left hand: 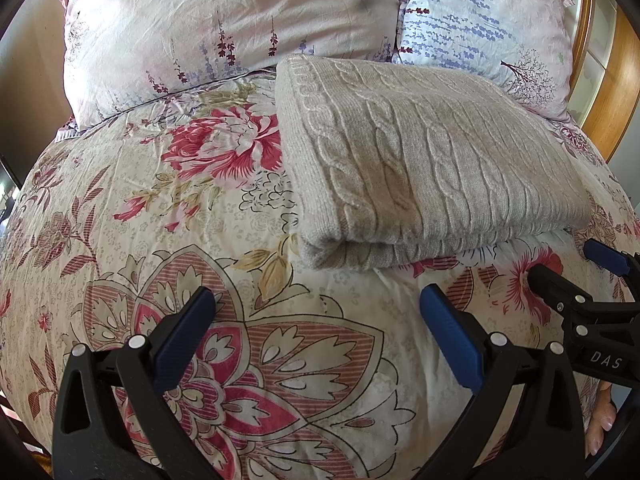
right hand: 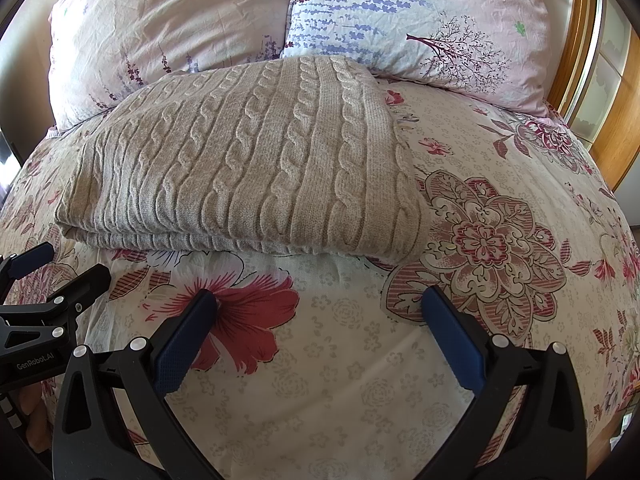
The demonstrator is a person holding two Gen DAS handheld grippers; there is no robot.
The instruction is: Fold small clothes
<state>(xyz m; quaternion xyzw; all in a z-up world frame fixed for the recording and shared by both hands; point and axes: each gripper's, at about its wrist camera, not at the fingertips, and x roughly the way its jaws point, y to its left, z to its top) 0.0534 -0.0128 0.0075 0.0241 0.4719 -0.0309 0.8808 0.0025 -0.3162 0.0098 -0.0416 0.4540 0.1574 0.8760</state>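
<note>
- Lying folded on the quilt, the sweater sat in the upper right of your left wrist view, its rolled fold edge nearest the camera.
- You held the left gripper low in that frame with its jaws spread wide and nothing between them; its blue pads hovered over the quilt, short of the sweater.
- Your right gripper showed at the right edge of the same view, near the sweater's lower right corner, and part of your hand was visible below it.
- From the right wrist view, the sweater filled the upper left, with the quilt bare beneath it.
- You kept the right gripper wide apart too, gripping nothing, its pads clear of the knit edge.
- Your left gripper appeared at the left edge of that frame, just beside the sweater's lower left corner.
- Two pillows lay along the top of the frame, touching the sweater's far edge.
</note>
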